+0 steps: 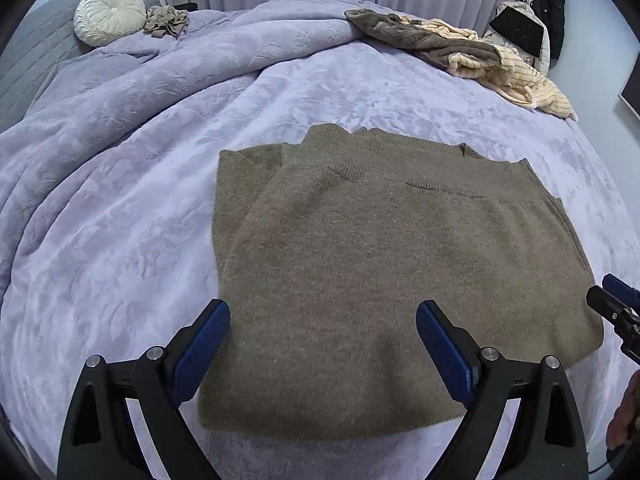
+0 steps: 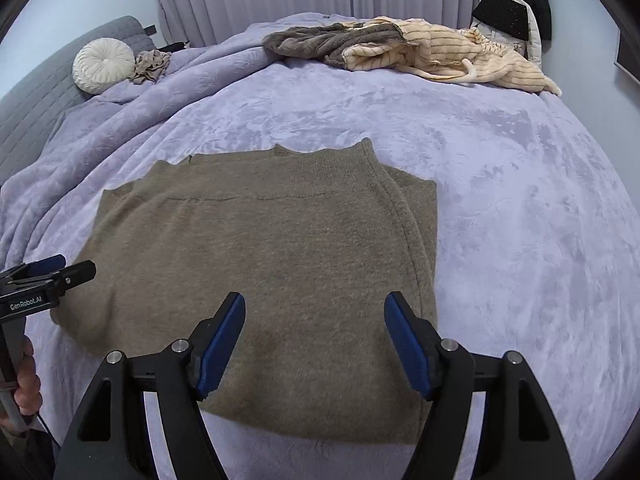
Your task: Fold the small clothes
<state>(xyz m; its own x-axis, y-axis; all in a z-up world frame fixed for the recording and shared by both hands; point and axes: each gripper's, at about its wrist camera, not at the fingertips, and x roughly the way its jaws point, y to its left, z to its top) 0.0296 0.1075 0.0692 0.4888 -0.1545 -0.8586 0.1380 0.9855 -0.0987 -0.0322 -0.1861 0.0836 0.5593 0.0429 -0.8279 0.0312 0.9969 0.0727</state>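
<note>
An olive-brown knitted sweater [image 1: 400, 272] lies folded into a flat rectangle on the lilac blanket [image 1: 120, 260]; it also shows in the right wrist view [image 2: 272, 264]. My left gripper [image 1: 323, 320] is open and empty, hovering over the sweater's near left part. My right gripper [image 2: 315, 312] is open and empty over the near right part. The right gripper's tip shows at the right edge of the left wrist view [image 1: 612, 300]. The left gripper's tip shows at the left edge of the right wrist view [image 2: 52, 272].
A pile of grey and cream striped clothes [image 2: 420, 52] lies at the far side of the bed. A round white cushion [image 1: 110, 14] and a small crumpled beige garment [image 1: 166, 20] lie by the grey headboard [image 1: 28, 60]. Dark clothes [image 2: 516, 4] hang at far right.
</note>
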